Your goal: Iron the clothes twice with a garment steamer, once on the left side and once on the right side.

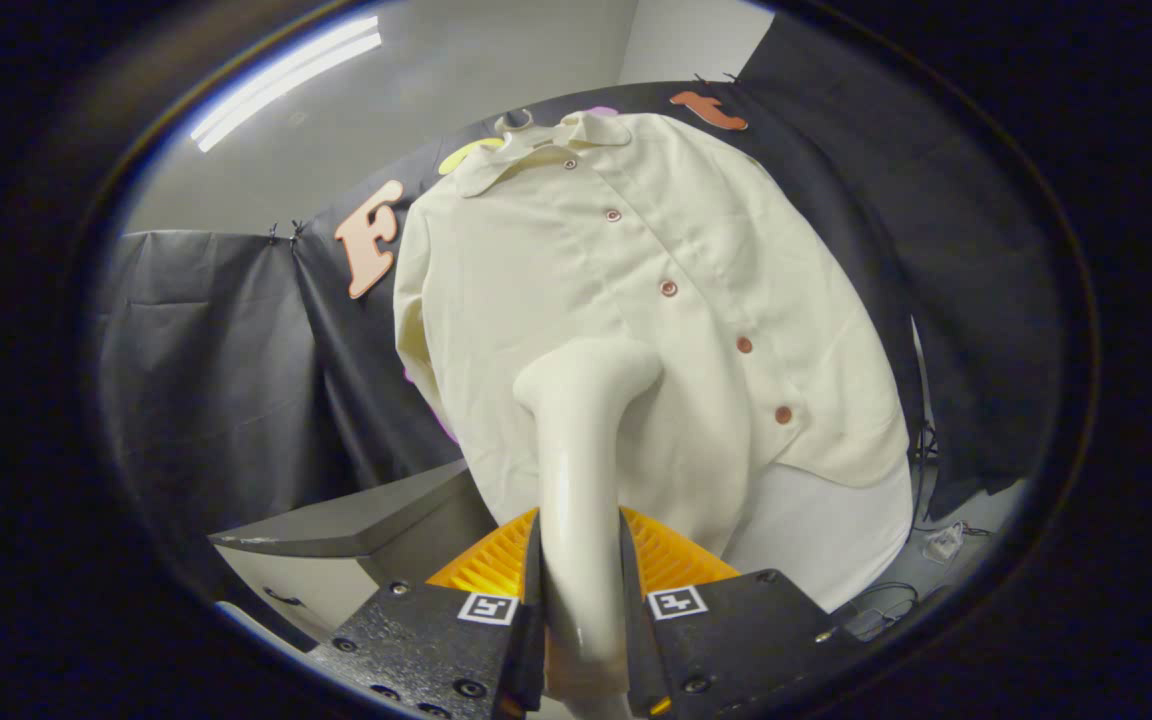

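While the hand-held gripper clamps the steamer, its head meets the hanging shirt.

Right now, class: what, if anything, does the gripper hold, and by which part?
The gripper holds the steamer by its handle, both fingers pressing its sides. The steamer's head lies against the shirt.

No readable words, brand names or numbers stand on any object here. The only signs are two small square black-and-white coded marker tags, one on each black finger block of the tongs.
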The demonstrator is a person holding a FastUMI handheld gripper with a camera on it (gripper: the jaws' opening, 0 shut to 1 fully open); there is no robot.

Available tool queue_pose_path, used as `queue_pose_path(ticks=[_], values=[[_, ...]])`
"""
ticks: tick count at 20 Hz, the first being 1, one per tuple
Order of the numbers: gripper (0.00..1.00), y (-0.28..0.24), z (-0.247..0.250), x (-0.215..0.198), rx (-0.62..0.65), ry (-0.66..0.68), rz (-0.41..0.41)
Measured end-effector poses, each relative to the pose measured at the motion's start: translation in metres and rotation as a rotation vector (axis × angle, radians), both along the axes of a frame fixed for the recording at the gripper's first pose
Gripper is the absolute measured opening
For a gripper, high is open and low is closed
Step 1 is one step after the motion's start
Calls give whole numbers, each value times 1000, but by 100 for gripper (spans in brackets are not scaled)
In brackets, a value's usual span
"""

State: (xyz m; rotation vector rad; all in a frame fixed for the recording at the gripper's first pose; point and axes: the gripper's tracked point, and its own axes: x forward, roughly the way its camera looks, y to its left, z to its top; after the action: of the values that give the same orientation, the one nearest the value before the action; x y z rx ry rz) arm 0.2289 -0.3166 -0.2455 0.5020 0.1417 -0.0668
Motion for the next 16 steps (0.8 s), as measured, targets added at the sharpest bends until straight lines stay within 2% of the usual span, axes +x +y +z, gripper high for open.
queue_pose_path(ticks=[8, 16], values=[[33, 12, -70, -25, 67, 95, 32], [33, 9, -104, -54, 79, 181, 45]])
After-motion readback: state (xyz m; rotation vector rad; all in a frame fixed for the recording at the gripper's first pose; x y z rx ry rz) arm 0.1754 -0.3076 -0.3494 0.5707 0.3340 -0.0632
